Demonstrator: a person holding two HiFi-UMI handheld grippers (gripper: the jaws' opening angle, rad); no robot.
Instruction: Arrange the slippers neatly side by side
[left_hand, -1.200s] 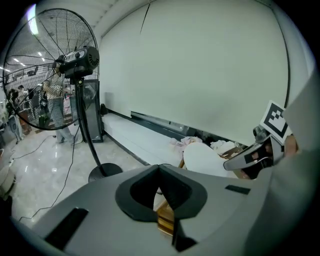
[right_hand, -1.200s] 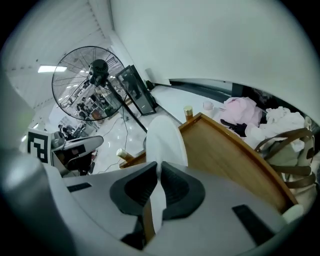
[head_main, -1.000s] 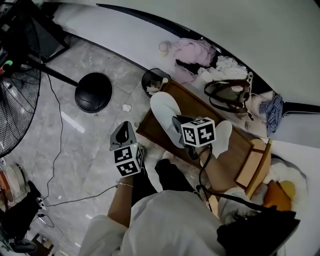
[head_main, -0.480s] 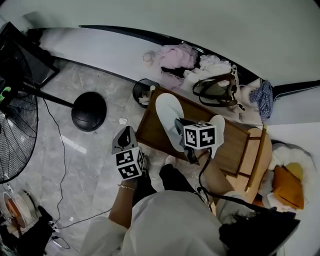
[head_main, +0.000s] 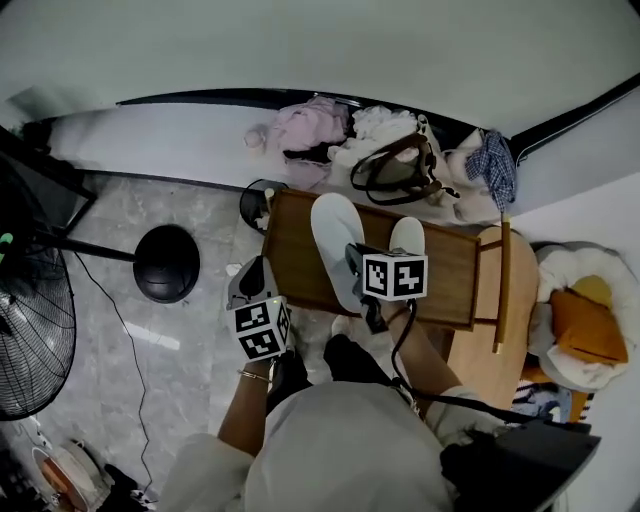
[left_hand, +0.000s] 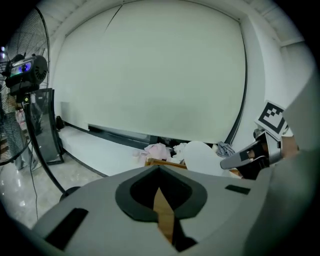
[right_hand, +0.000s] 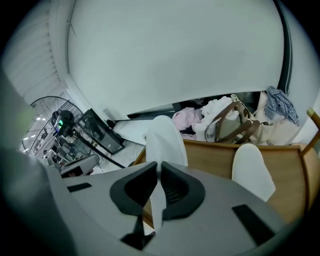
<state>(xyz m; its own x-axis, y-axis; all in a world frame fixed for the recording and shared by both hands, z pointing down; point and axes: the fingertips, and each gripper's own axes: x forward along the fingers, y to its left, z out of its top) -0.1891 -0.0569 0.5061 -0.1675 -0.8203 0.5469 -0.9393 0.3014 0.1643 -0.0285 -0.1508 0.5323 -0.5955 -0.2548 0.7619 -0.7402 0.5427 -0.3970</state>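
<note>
Two white slippers lie on a low wooden table (head_main: 295, 262). My right gripper (head_main: 354, 258) is shut on the left slipper (head_main: 333, 235). In the right gripper view its pads pinch the thin edge of that slipper (right_hand: 165, 142) at the right gripper (right_hand: 158, 182). The other slipper (head_main: 407, 235) (right_hand: 251, 170) rests free just to the right, toe pointing the same way. My left gripper (head_main: 251, 274) hangs over the floor left of the table with nothing in it. In the left gripper view the left gripper (left_hand: 159, 172) shows its tips together.
Clothes and a brown-strapped bag (head_main: 395, 170) are piled against the wall behind the table. A wooden chair (head_main: 503, 290) and a cushion (head_main: 585, 325) stand at the right. A small bin (head_main: 254, 201), a black fan base (head_main: 165, 263) and a fan (head_main: 25, 340) are on the floor at the left.
The view has swung, so the table now lies level across the picture. The held slipper sits closer to the free one and more parallel to it. The left gripper has kept its place.
</note>
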